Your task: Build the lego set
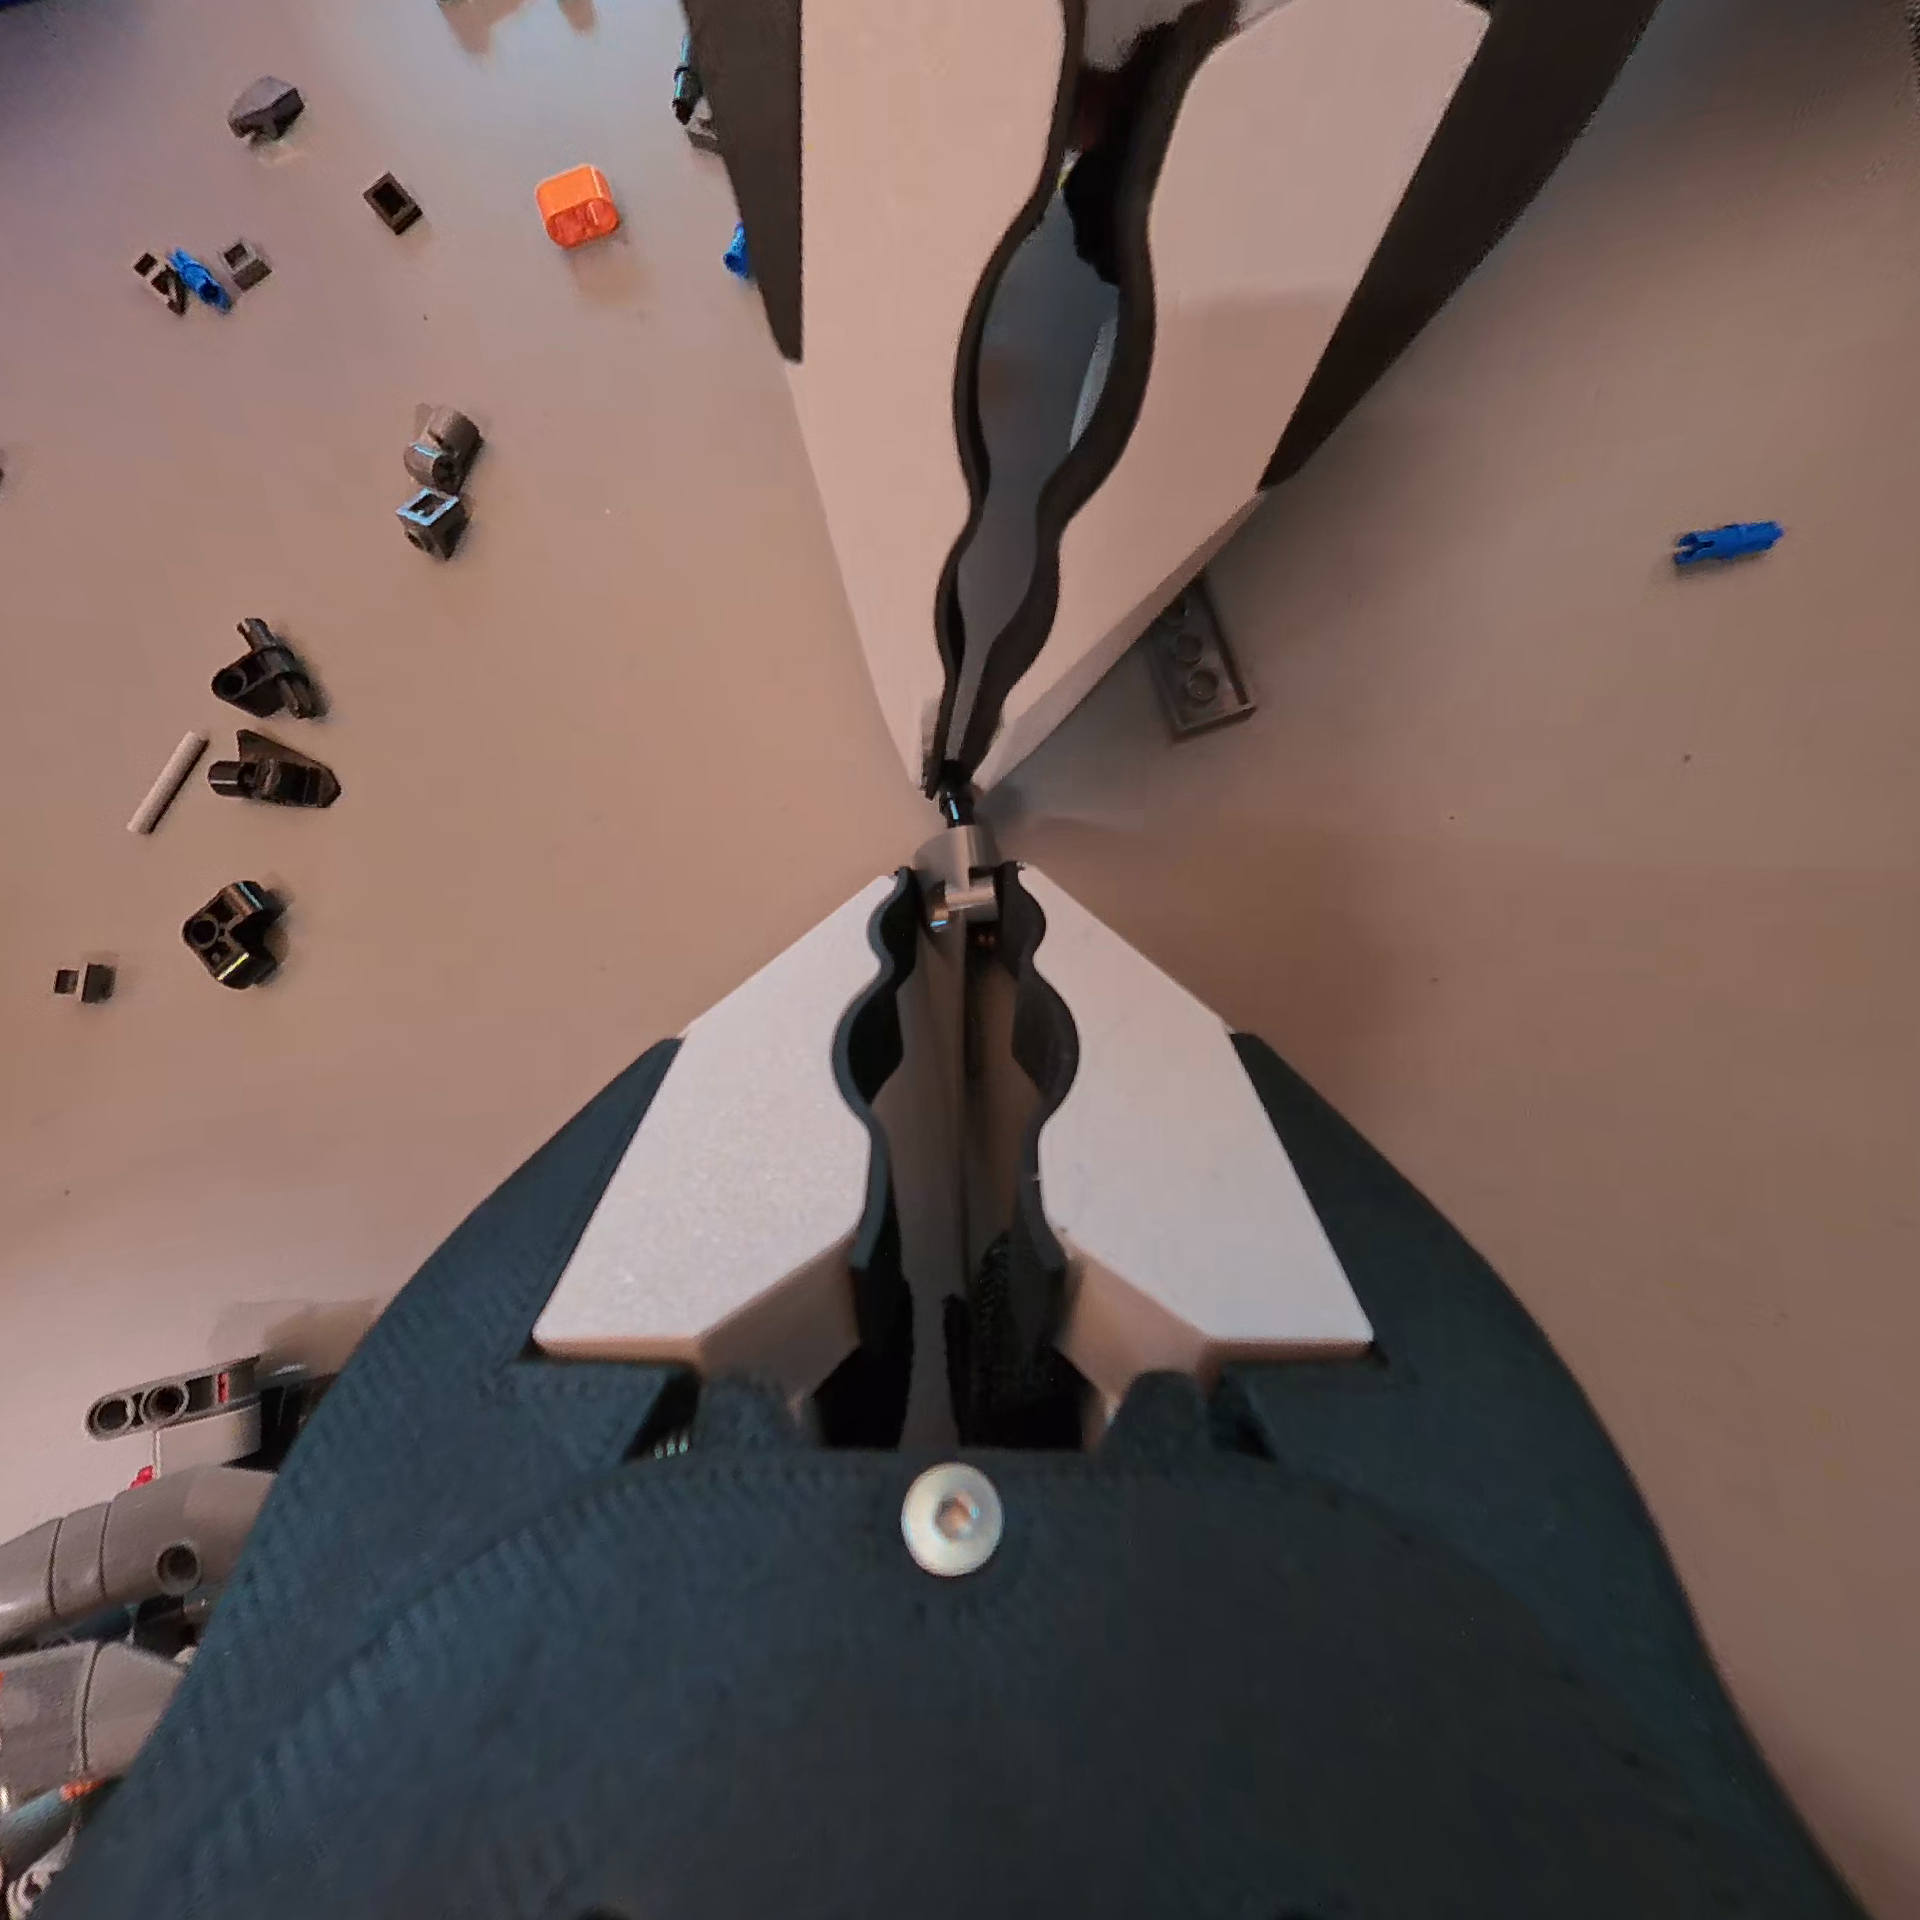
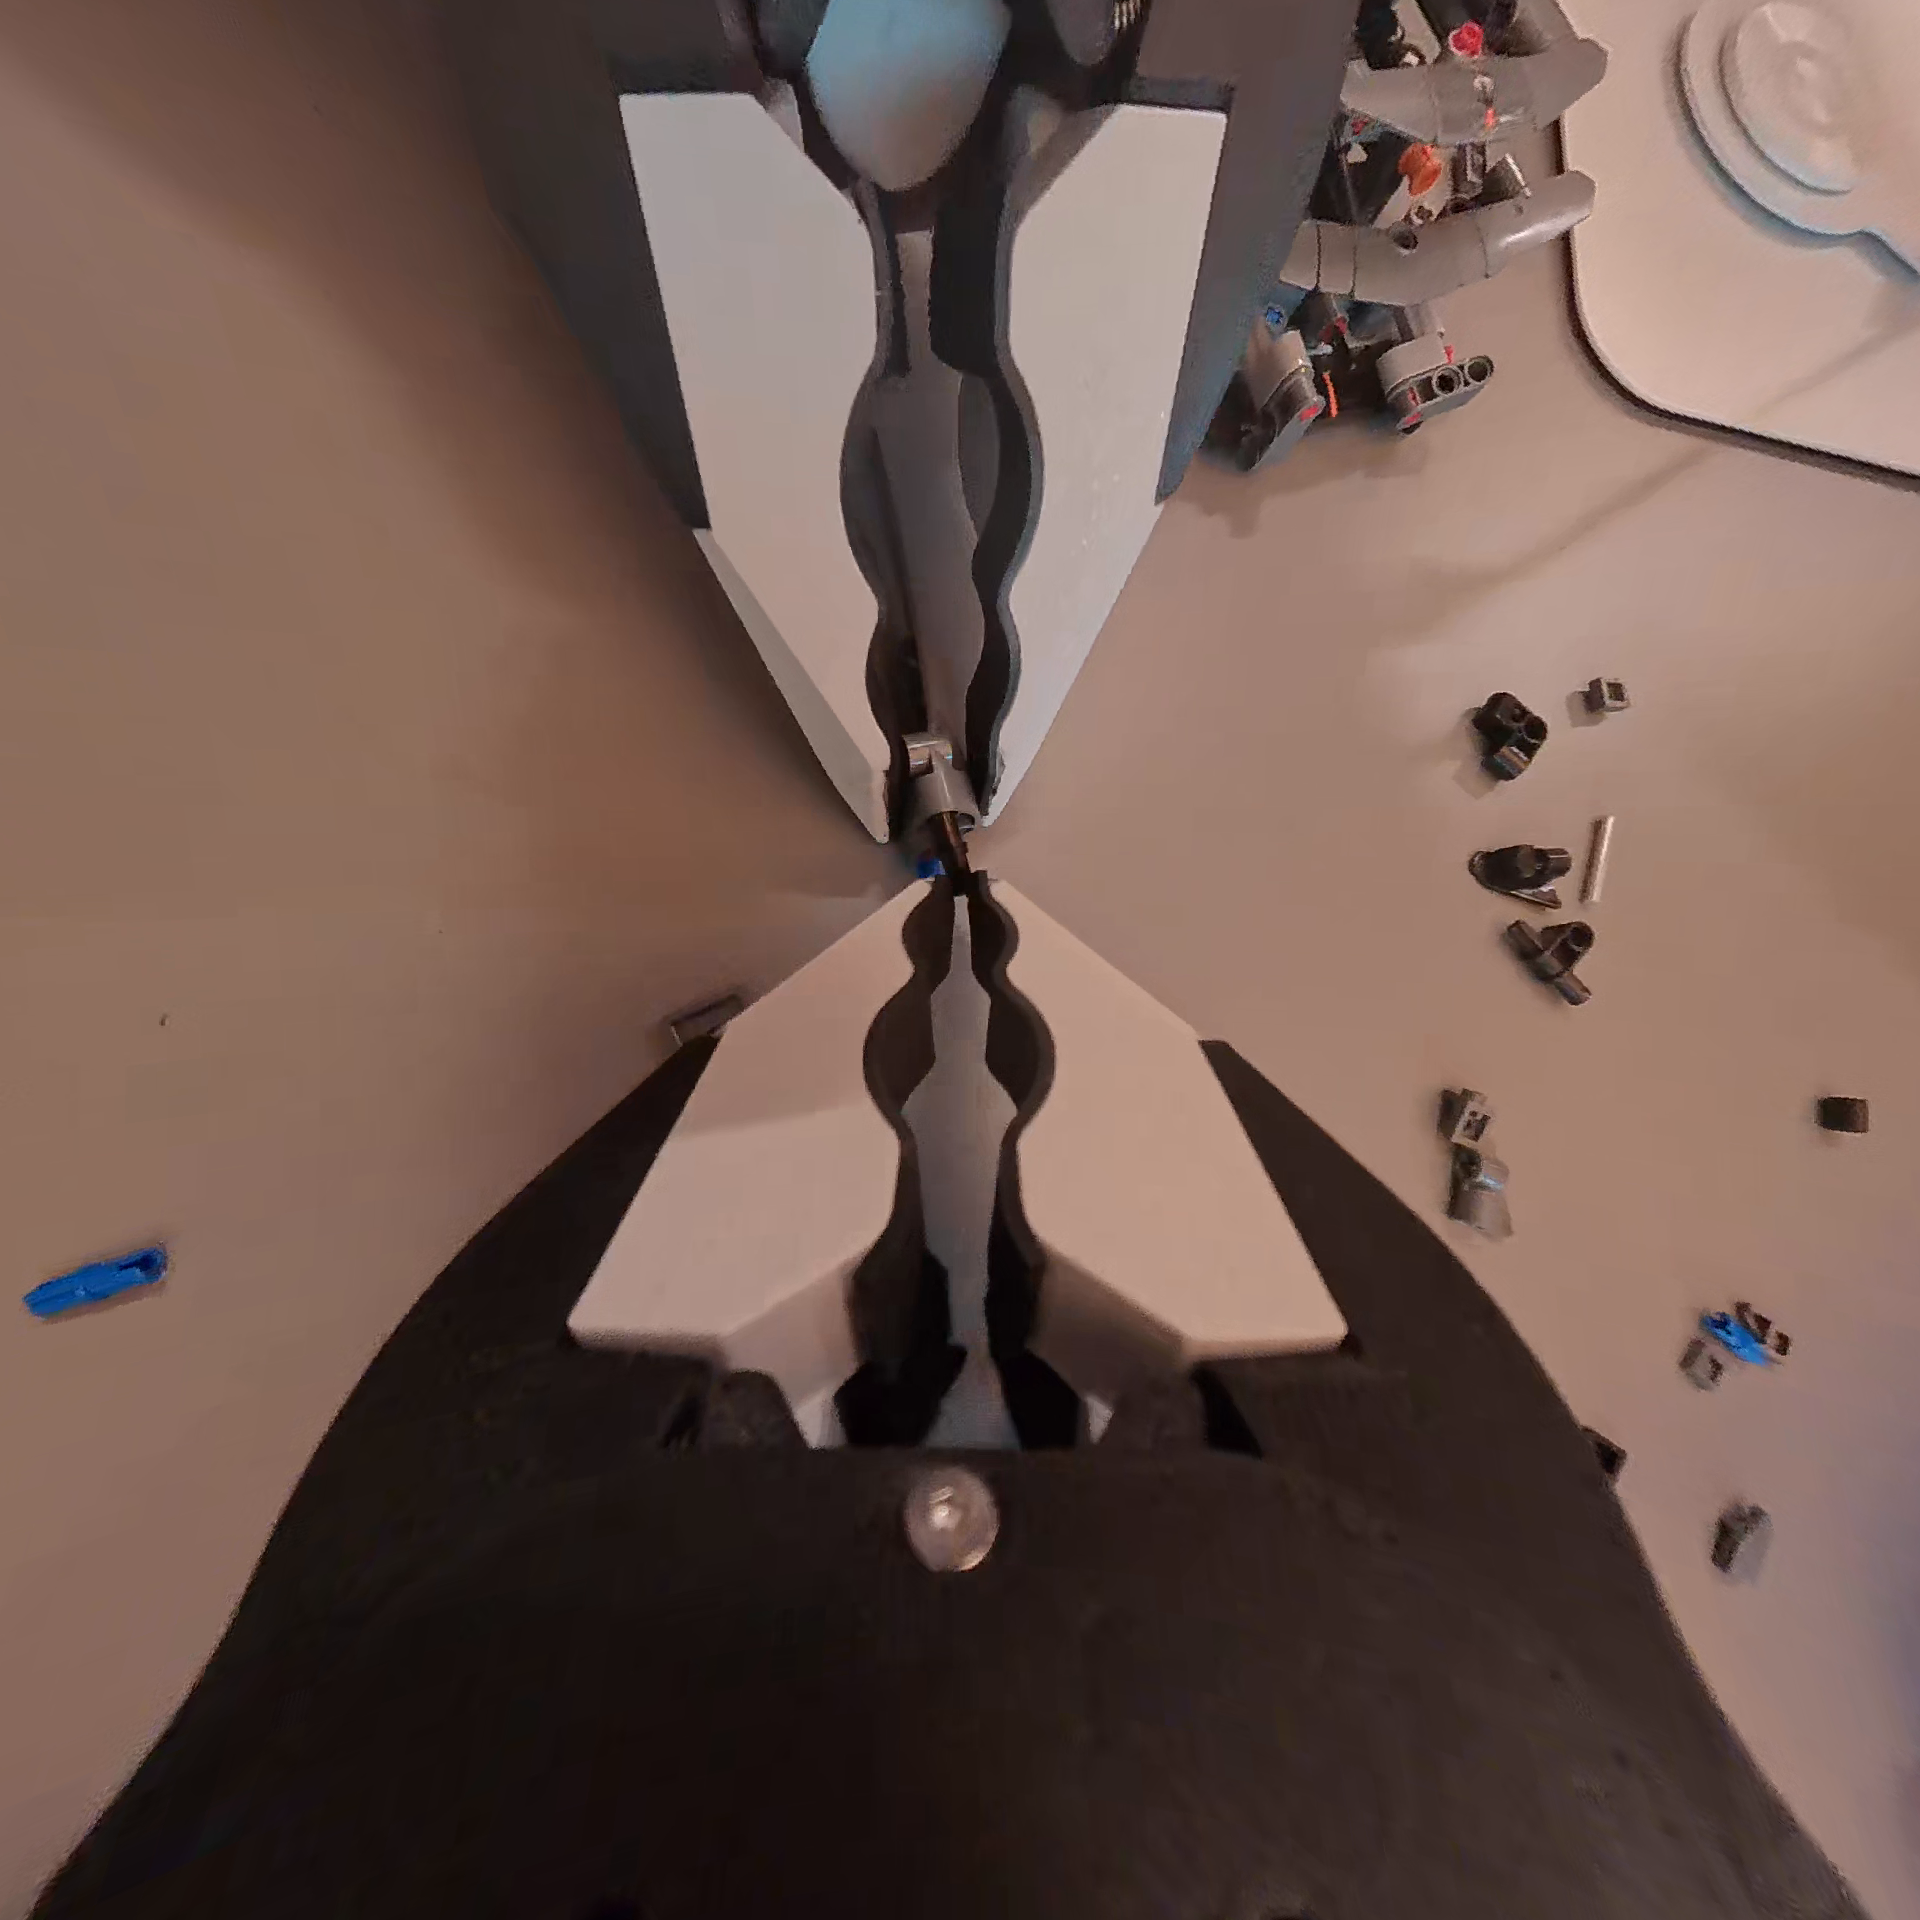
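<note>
My left gripper [image 1: 961,896] is shut on a small grey connector piece [image 1: 968,868] at its fingertips. My right gripper [image 2: 961,888] comes in from the opposite side, tip to tip, and is shut on a short black pin [image 2: 950,840]. The pin's free end sits in the grey connector [image 2: 935,792]. In the left wrist view the right gripper [image 1: 951,767] reaches down from the top, with the black pin [image 1: 951,805] between the two tips. Both are held above the beige table.
Loose pieces lie to one side: an orange piece [image 1: 577,206], black connectors [image 1: 265,681], a grey axle [image 1: 166,781], a dark plate [image 1: 1200,665] and a blue pin [image 1: 1725,542]. The partly built grey model [image 2: 1455,239] stands beside a white tray [image 2: 1766,343]. My left and right fingertips are right by each other. The grey axle [image 1: 166,781] is about 15 cm from both grippers' fingertips. My right wrist view [image 2: 1597,858] looks at it from another angle.
</note>
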